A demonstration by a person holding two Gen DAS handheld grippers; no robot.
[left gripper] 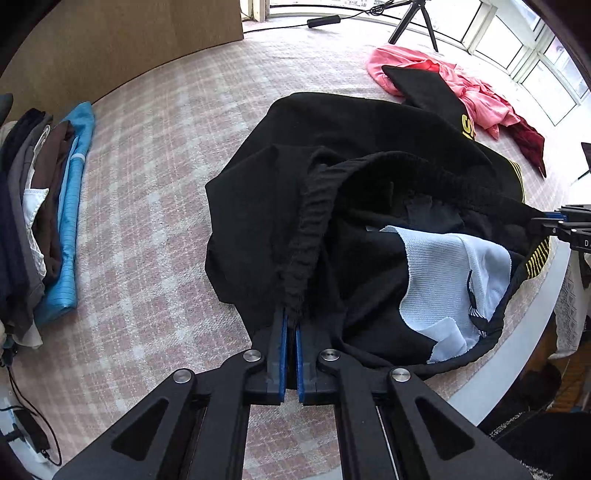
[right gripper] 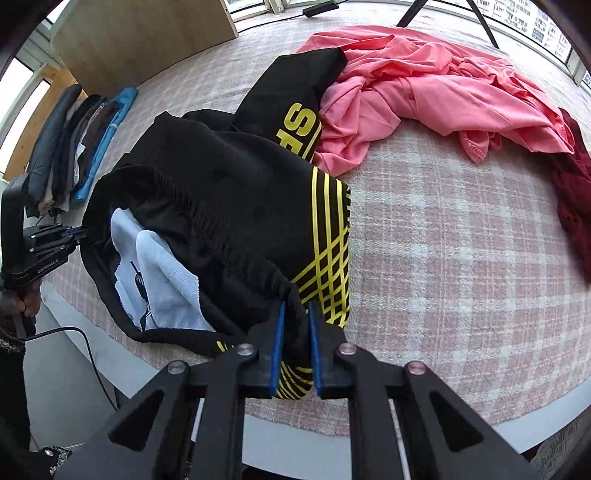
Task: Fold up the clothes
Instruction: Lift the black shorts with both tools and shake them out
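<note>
Black shorts (left gripper: 295,155) with yellow stripes and lettering (right gripper: 325,229) lie crumpled on the pink checked table cover, waistband toward me and gaping open, white pocket lining (left gripper: 443,273) showing inside. My left gripper (left gripper: 291,317) is shut on the elastic waistband at its left end. My right gripper (right gripper: 295,310) is shut on the waistband's right end, at the striped side. The waistband hangs slack between them near the table's front edge. Each gripper shows in the other's view, the right one (left gripper: 554,218) and the left one (right gripper: 79,232).
A pile of pink (right gripper: 424,85) and dark red (right gripper: 576,184) clothes lies at the back right, touching a shorts leg. A row of folded clothes (left gripper: 44,206) sits at the far left. A tripod (left gripper: 417,18) stands at the back. The table's white edge (right gripper: 280,439) is near me.
</note>
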